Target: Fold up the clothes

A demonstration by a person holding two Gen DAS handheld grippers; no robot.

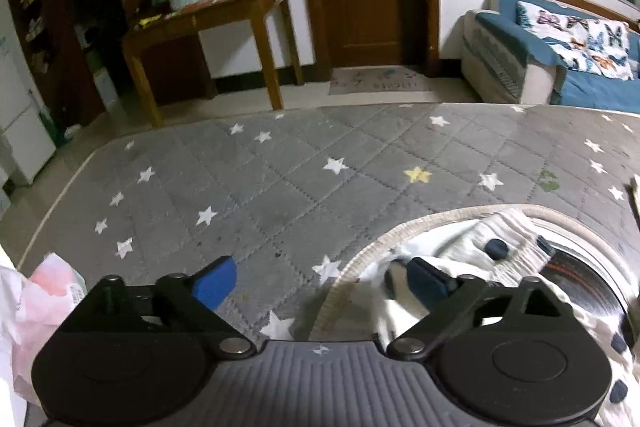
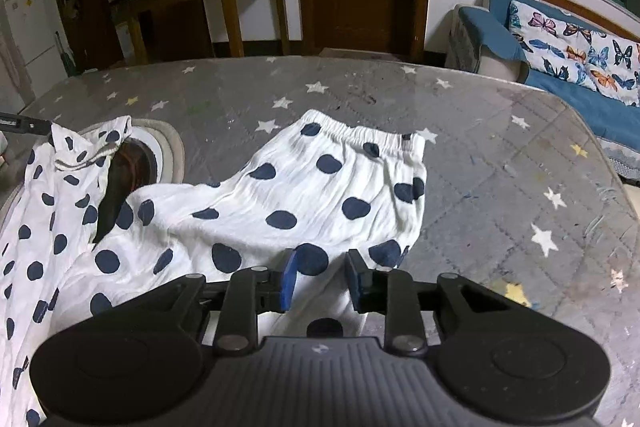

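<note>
A white cotton garment with navy polka dots [image 2: 312, 187] lies spread across the middle and left of the right wrist frame on a grey quilted mat with white stars [image 2: 500, 147], its elastic waistband toward the top. The right gripper [image 2: 320, 277], at lower centre, has its blue-padded jaws apart over the garment's near edge, with cloth showing between them. In the left wrist frame the left gripper [image 1: 320, 281] is spread wide at the bottom; its right pad seems to touch the crumpled cloth [image 1: 472, 259], though blur hides it.
</note>
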